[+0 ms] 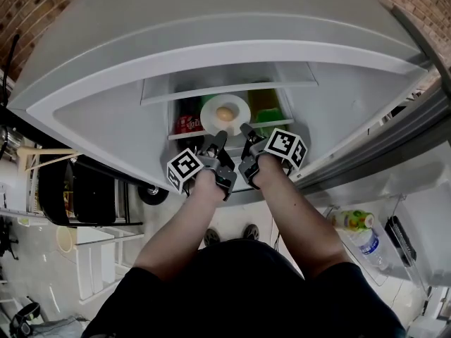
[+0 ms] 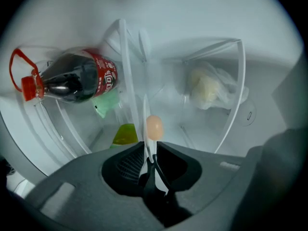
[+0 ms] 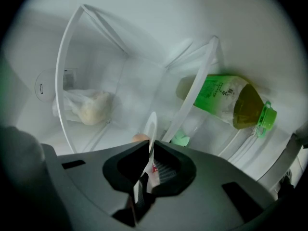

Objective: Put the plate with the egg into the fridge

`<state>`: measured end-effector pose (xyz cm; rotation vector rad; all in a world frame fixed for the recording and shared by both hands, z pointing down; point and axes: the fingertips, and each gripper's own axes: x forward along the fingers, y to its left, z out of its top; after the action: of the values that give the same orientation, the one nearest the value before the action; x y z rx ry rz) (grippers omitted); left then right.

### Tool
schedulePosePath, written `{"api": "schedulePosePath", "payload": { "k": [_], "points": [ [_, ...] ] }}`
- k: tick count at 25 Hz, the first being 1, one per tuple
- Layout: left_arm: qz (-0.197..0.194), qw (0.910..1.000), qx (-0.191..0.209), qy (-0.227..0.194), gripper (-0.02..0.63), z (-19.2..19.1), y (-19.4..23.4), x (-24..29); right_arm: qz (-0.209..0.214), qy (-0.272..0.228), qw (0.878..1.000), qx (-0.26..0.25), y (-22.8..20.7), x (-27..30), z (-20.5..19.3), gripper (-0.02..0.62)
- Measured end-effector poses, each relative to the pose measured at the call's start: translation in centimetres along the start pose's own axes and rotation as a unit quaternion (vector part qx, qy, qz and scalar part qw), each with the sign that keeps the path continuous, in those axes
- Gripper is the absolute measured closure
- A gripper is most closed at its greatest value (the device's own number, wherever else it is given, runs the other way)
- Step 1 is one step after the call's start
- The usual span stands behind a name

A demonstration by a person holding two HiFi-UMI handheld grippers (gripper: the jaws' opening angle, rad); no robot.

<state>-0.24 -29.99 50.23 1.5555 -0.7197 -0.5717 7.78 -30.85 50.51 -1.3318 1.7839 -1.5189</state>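
Head view: left gripper (image 1: pixel 213 144) and right gripper (image 1: pixel 248 138) clamp the near rim of the plate (image 1: pixel 210 108), which carries the egg (image 1: pixel 225 113) inside the fridge (image 1: pixel 211 27). Likely next: set it down and release.

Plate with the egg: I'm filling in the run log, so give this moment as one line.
left gripper shut on plate | right gripper shut on plate | egg on plate | plate inside fridge
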Motion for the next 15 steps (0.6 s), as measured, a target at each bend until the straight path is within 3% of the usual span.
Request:
{"api": "schedulePosePath", "payload": {
  "k": [3, 15],
  "points": [
    [0.004, 1.0, -0.002, 0.005, 0.573, -0.4, 0.4, 0.3, -0.001, 0.008, 1.0, -0.013, 0.1, 0.1, -0.2, 0.555],
    [-0.008, 0.9998, 0.013, 0.012, 0.577, 0.1, 0.4, 0.8, 0.004, 0.028, 0.999, -0.038, -0.6, -1.4, -2.1, 0.502]
  ]
}}
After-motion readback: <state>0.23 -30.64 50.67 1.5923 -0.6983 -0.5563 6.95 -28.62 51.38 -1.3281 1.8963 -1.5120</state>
